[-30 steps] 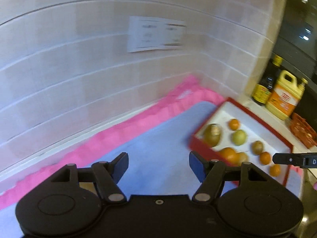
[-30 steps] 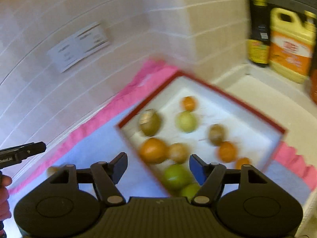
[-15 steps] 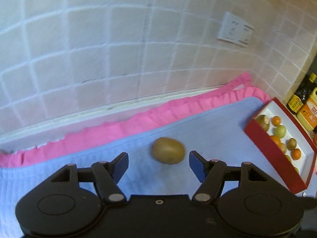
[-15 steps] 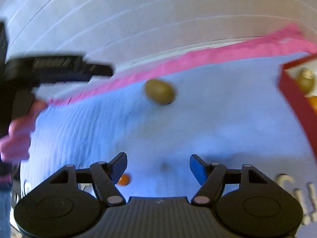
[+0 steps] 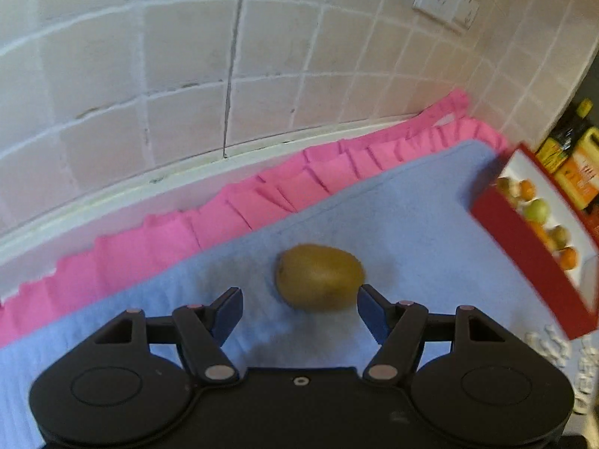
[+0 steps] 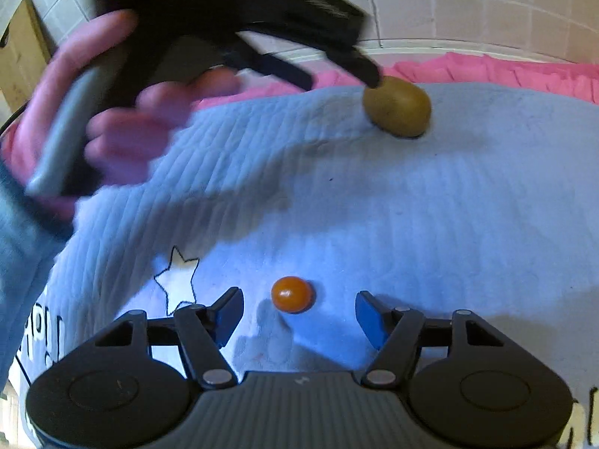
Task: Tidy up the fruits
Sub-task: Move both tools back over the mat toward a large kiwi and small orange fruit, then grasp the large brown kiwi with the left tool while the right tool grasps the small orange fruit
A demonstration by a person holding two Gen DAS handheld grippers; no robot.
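A: Left claw (image 5: 298,305)?
B: Jaws wide, nothing gripped; the kiwi (image 5: 320,277) lies on the blue cloth (image 5: 411,224) between the fingertips, nearer the right-hand one.
A: Right claw (image 6: 298,306)?
B: Jaws closing, not yet touching the small orange fruit (image 6: 292,294) lying between them.
A: Farther out?
B: The red box (image 5: 531,258) of fruit sits at the cloth's right edge.

Bright indoor light, soft shadows, motion blur, fisheye-bent edges
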